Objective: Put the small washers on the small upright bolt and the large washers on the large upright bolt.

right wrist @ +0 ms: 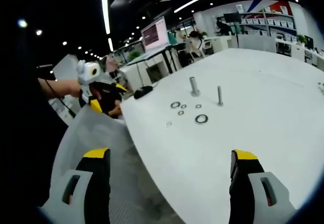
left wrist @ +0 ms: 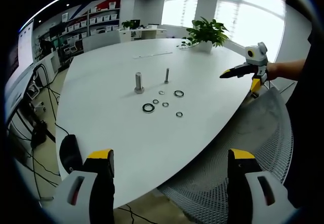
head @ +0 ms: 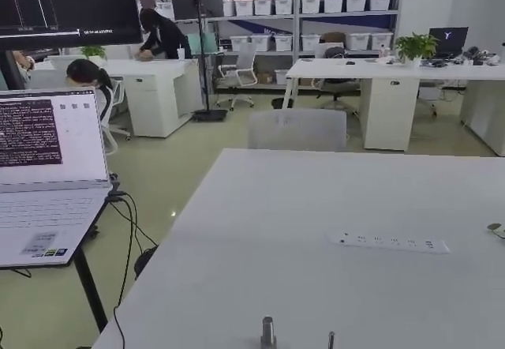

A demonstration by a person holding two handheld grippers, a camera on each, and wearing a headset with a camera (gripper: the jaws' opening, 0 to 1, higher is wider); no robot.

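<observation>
The left gripper [left wrist: 169,157] hangs off the near edge of the table [left wrist: 101,117], jaws spread wide and empty. Seen from it, the large bolt [left wrist: 138,82] stands upright toward 12 o'clock with the small bolt [left wrist: 166,75] near its 2 o'clock. The large washers [left wrist: 148,107] and small washers [left wrist: 156,101] lie flat around 5 o'clock of the large bolt. The right gripper [right wrist: 169,154] is also wide, empty and well apart from them. I'd say no washer is on a bolt yet. Next, a gripper must reach in and pinch one thin ring cleanly.
</observation>
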